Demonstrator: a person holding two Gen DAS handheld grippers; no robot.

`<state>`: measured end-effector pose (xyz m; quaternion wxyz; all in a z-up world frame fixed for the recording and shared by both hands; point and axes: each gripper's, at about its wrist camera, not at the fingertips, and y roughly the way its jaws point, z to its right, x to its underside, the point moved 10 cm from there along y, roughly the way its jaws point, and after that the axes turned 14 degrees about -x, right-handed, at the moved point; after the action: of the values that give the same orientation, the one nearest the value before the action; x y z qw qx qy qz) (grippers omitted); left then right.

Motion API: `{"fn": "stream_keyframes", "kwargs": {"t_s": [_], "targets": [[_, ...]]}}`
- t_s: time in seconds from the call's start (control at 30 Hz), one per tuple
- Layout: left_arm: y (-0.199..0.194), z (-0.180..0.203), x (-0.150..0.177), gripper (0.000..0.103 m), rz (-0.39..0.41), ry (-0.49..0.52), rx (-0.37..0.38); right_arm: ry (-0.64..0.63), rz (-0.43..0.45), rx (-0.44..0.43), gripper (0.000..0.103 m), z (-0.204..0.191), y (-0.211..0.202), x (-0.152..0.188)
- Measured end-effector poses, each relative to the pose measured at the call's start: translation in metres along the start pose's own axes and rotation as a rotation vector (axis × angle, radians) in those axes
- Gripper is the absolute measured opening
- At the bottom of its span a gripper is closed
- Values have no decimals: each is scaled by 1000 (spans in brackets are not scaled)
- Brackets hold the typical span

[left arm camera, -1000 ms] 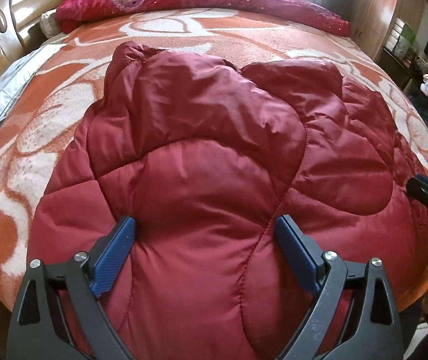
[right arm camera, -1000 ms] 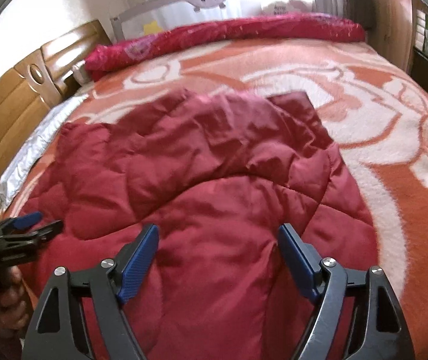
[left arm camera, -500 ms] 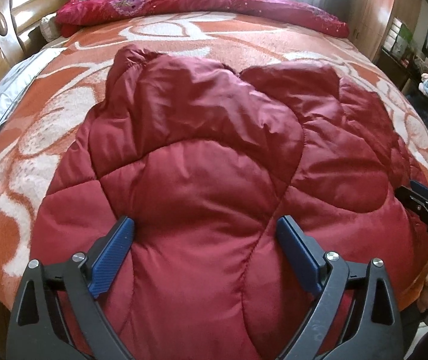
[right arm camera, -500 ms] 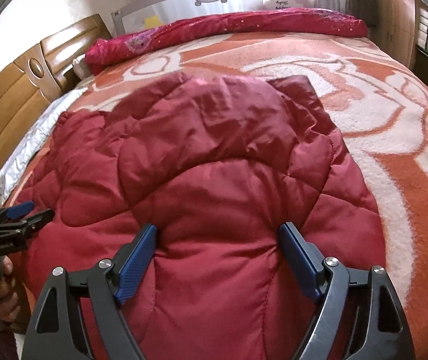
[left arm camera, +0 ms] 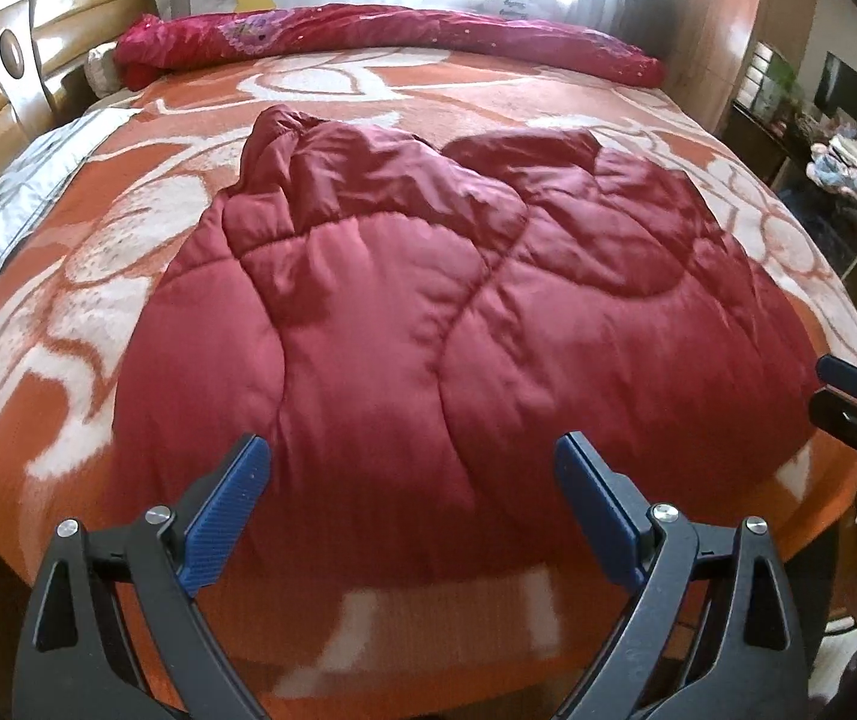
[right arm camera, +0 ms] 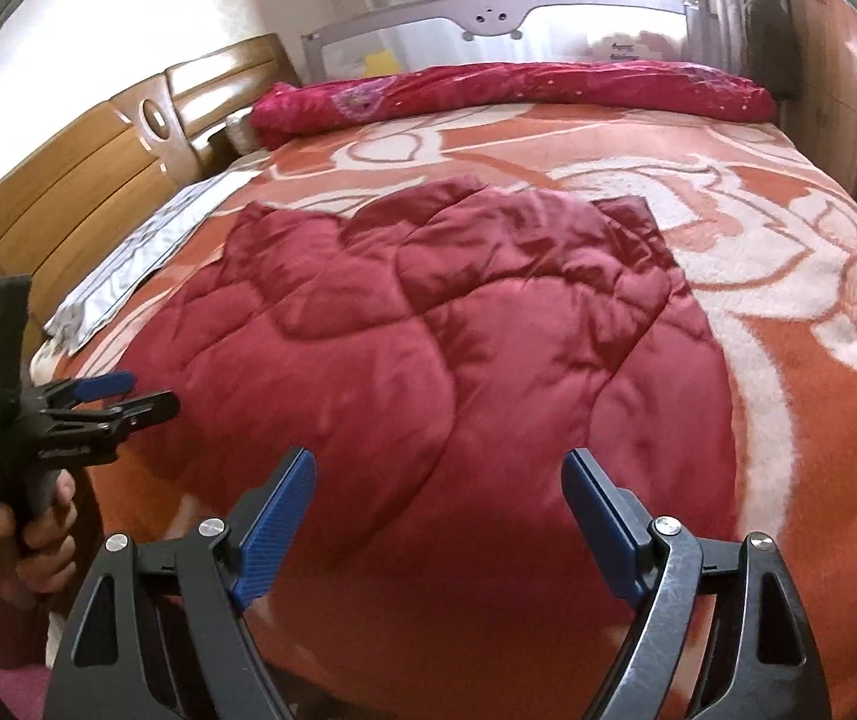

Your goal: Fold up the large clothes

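Item 1, quilted dark-red jacket [left arm camera: 458,312]: it lies spread flat on the orange-and-white patterned blanket [left arm camera: 68,276], near the bed's front edge, with its far end puckered into folds towards the middle of the bed. In the right wrist view the same jacket [right arm camera: 446,348] fills the centre, a squared flap at its far right corner resting on the blanket [right arm camera: 818,372].

Item 2, your left gripper [left arm camera: 413,492]: jaws spread wide, blue pads [left arm camera: 224,510] apart, nothing between them. It hovers just off the bed's front edge, pointed at the jacket's near hem. From the right wrist view your left gripper [right arm camera: 122,396] shows at the left edge, held in your left hand [right arm camera: 26,546], its tips near the jacket's left side; you cannot tell contact from here.

Item 3, your right gripper [right arm camera: 437,504]: jaws likewise spread wide, blue pads [right arm camera: 275,531] holding nothing, aimed at the jacket's near hem. In the left wrist view it [left arm camera: 848,396] enters at the right edge, beside the jacket's right side.

Item 4, surroundings: a rolled crimson quilt [left arm camera: 380,39] along the far side of the bed; a wooden headboard [right arm camera: 98,162] at left; a grey bed rail [right arm camera: 494,12] behind the quilt; a silver-grey sheet [left arm camera: 14,192] at the blanket's left edge.
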<state>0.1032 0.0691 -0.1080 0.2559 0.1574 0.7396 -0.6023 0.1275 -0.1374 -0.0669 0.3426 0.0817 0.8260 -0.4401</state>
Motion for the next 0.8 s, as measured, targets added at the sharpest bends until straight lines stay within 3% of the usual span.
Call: {"fn": "stream_keyframes", "kwargs": {"t_s": [0.3,0.43,0.53,0.67,0.8], "targets": [[-14,5,41,97,-20,83,-36,-19,-108,-12,87,-20,-4,54],[-28,6,45,97,4,119,-62,-4,-161,-14,87,-24,-5,72],[-51,6,36,97,55,147,-75,-8,-163,-10,88,-27,-16,71],[-79,3,20,102,124,188,-126,-41,-126,-3,100,-38,-40,54],[-84,1,13,102,144,205,-152,-84,-111,17,100,-45,-53,40]]}}
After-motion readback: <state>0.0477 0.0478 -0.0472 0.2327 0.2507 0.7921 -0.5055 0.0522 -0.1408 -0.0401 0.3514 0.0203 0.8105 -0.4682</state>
